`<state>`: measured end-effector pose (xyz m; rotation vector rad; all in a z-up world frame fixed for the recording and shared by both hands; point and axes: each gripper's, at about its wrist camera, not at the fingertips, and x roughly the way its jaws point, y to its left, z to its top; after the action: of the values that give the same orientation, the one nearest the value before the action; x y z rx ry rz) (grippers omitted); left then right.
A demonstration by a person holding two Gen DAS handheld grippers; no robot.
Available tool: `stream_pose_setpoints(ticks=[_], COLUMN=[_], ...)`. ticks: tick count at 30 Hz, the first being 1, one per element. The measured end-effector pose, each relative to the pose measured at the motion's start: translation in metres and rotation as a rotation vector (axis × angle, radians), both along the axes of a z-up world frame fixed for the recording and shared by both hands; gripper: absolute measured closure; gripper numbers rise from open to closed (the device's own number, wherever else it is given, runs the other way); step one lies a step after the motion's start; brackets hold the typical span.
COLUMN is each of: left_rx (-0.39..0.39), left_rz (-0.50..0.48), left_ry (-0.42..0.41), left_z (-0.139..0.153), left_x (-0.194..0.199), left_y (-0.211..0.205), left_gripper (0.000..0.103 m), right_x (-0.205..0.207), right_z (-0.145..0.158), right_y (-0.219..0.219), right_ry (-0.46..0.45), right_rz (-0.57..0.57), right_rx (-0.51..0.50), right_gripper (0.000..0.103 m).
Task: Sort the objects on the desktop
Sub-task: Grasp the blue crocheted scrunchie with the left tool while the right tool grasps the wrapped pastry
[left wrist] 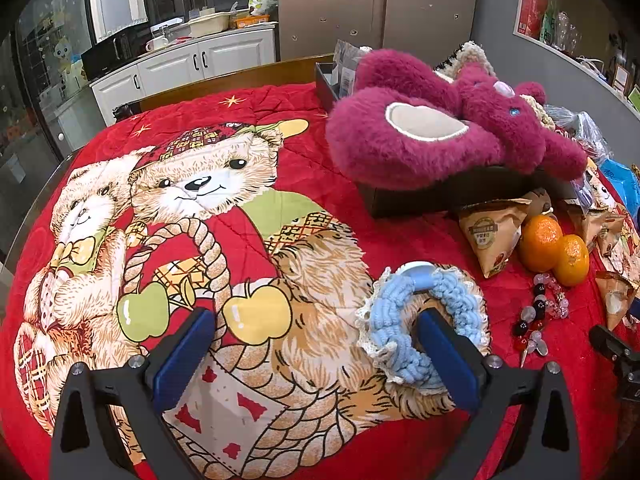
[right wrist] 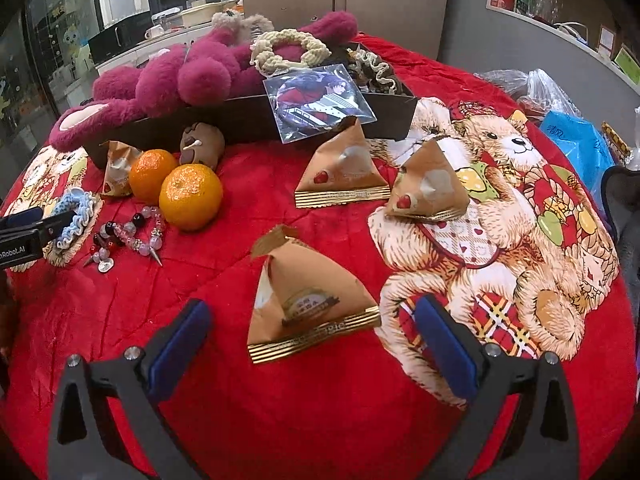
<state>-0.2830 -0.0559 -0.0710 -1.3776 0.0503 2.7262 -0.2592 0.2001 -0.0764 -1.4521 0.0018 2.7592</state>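
Note:
On the red bear-print blanket lies a light-blue knitted scrunchie with a lace rim. My left gripper is open, and its right finger reaches into the scrunchie's hole while the left finger rests over bare blanket. The right wrist view shows the same scrunchie at the far left, with the left gripper's fingers against it. My right gripper is open, low over the blanket. A brown triangular snack packet stands between its fingers, untouched.
A dark box at the back holds a purple plush bear, a cream scrunchie and a sleeved badge. Two oranges, a bead bracelet, a small brown plush, more snack packets and a blue bag are scattered around.

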Motion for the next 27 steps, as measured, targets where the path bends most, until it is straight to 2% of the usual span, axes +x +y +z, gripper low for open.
stream_pose_setpoints(ticks=[2, 5, 8, 10, 12, 15, 17, 18, 20, 24, 27], left_rx=[0.000, -0.003, -0.003, -0.004, -0.001, -0.007, -0.022, -0.038, -0.060, 0.010, 0.031], left_rz=[0.000, -0.001, -0.002, -0.008, -0.025, -0.035, -0.046, -0.049, -0.049, -0.054, -0.053], left_ry=[0.000, 0.001, 0.003, 0.008, 0.020, 0.040, 0.050, 0.053, 0.057, 0.042, 0.047], left_z=[0.000, 0.001, 0.002, 0.002, 0.004, 0.008, 0.010, 0.010, 0.012, 0.015, 0.021], left_x=[0.000, -0.001, -0.001, 0.000, 0.002, 0.005, 0.008, 0.008, 0.009, 0.007, 0.007], left_y=[0.000, 0.000, 0.000, 0.001, 0.004, 0.011, 0.018, 0.022, 0.027, 0.021, 0.015], left_gripper=[0.000, 0.000, 0.001, 0.005, 0.018, 0.048, 0.079, 0.084, 0.091, 0.092, 0.092], right_x=[0.002, 0.006, 0.008, 0.010, 0.011, 0.012, 0.015, 0.016, 0.020, 0.024, 0.027], right_z=[0.000, 0.003, 0.005, 0.007, 0.007, 0.008, 0.008, 0.009, 0.010, 0.012, 0.013], right_y=[0.000, -0.005, -0.010, -0.012, -0.015, -0.016, -0.016, -0.015, -0.014, -0.011, -0.008], right_ry=[0.005, 0.023, 0.036, 0.048, 0.052, 0.058, 0.064, 0.069, 0.079, 0.085, 0.091], right_rz=[0.002, 0.027, 0.058, 0.074, 0.078, 0.077, 0.070, 0.064, 0.053, 0.049, 0.044], right_rx=[0.000, 0.002, 0.002, -0.002, 0.004, 0.009, 0.008, 0.007, 0.003, -0.029, -0.046], right_gripper=[0.003, 0.015, 0.029, 0.044, 0.044, 0.045, 0.045, 0.045, 0.044, 0.045, 0.045])
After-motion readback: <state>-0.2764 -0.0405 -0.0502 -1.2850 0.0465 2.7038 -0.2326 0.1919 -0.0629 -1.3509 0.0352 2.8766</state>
